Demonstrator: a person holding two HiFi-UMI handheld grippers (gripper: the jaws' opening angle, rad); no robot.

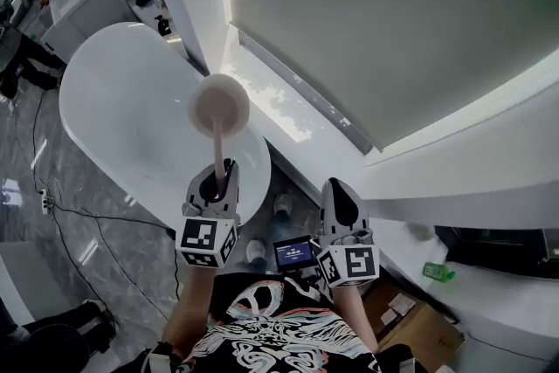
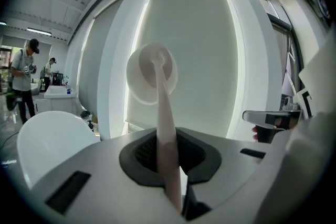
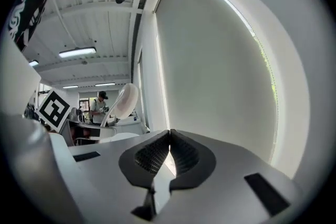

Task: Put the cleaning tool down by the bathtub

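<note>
Pink-handled cleaning tool [image 1: 216, 135] stands upright in the left tongs [image 1: 221, 170], its round head over the white bathtub [image 1: 113, 127], in the head view. Left gripper view: tongs clamped on the handle. Right gripper view: right tongs [image 3: 169, 139] pressed together, empty, the tool off to their left.

Pale pink disc-head cleaning tool [image 1: 218, 105], raised, handle in L tool [image 1: 218, 179], near white bathtub [image 1: 122, 118].
</note>
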